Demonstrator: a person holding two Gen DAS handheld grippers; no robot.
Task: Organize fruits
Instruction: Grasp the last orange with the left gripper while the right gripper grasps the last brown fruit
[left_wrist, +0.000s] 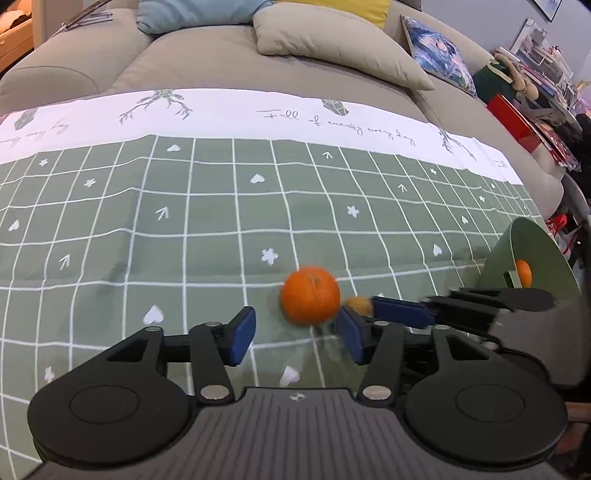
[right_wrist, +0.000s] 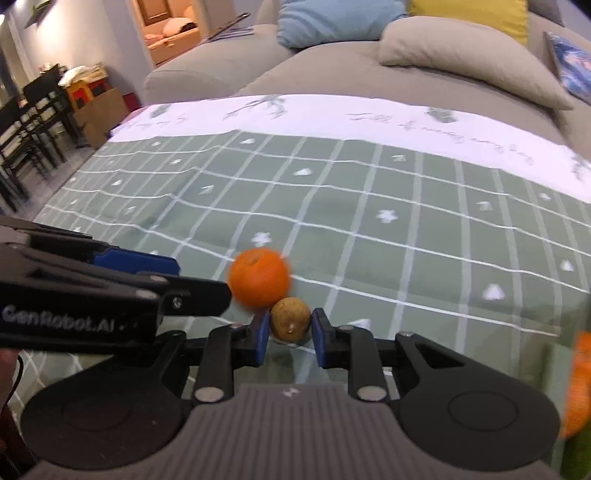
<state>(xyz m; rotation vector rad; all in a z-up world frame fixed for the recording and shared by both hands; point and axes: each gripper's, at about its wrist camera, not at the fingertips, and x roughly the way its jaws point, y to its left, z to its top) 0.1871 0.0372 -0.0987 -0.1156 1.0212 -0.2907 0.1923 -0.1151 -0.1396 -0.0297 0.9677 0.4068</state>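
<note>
**Brown fruit between the right pads, orange beside it**

The small brown fruit (right_wrist: 290, 319) is roundish, with no clear long axis; a tiny stem nub faces the right wrist camera. It sits between the right gripper (right_wrist: 290, 336) pads, which stand narrow around it; contact cannot be told. The orange (left_wrist: 311, 294), round and blurred, rests on the table touching or just beside it, ahead of the left gripper (left_wrist: 295, 338), whose jaws gape wide. A green checked tablecloth (left_wrist: 207, 229) covers the table near its front edge. A grey sofa (left_wrist: 207, 62) with cushions lies beyond. A green bowl (left_wrist: 535, 251) at the right edge shows another orange fruit.
</note>
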